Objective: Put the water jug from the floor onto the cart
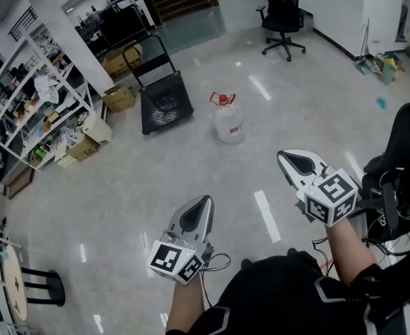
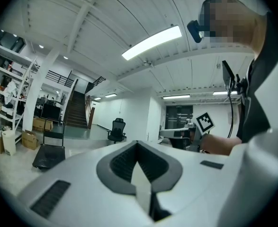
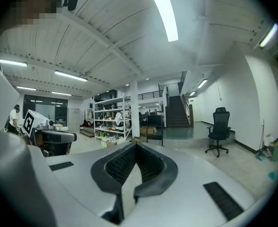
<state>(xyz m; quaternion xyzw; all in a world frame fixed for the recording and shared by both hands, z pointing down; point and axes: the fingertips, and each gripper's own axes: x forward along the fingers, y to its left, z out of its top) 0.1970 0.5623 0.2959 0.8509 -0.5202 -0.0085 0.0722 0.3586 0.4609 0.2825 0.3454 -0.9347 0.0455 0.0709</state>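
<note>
water jug (image 1: 228,123) beyond left hand-held gripper (image 1: 205,200)

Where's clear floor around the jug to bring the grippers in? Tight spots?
Bare floor lies between the water jug and the left gripper and right gripper, and rightward toward the office chair. Only a narrow strip separates jug from cart. Crowded left of the cart: boxes, shelves.
</note>
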